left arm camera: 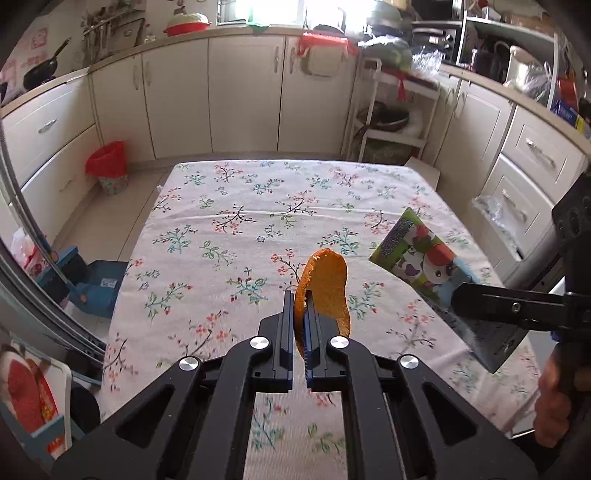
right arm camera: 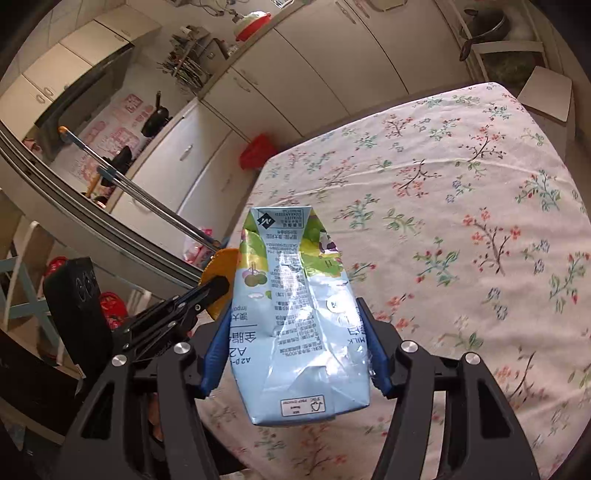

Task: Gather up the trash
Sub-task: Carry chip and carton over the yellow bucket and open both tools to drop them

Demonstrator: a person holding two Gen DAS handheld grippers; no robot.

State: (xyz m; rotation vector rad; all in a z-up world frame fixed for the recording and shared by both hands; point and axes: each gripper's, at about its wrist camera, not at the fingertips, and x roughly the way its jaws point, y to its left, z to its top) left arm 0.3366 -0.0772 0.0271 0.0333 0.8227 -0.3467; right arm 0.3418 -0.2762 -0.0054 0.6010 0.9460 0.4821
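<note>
Aloft: left gripper [left arm camera: 300,317] pinching orange peel [left arm camera: 327,291] | right gripper [right arm camera: 295,343] clamping milk carton [right arm camera: 295,314]

You face a counter [left arm camera: 280,206] under a floral cloth. Beyond its far edge, cream cabinets [left arm camera: 243,92] line the wall below a bright window [left arm camera: 280,11]. Left of it, a red-lined bin [left arm camera: 109,168] on pale floor tiles [left arm camera: 110,229].

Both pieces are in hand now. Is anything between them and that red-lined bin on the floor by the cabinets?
Nothing visible. The left gripper holds the orange peel, the right gripper the milk carton. Toward the red-lined bin lie only the table corner and bare floor; the blue dustpan sits nearer, off that line.
</note>
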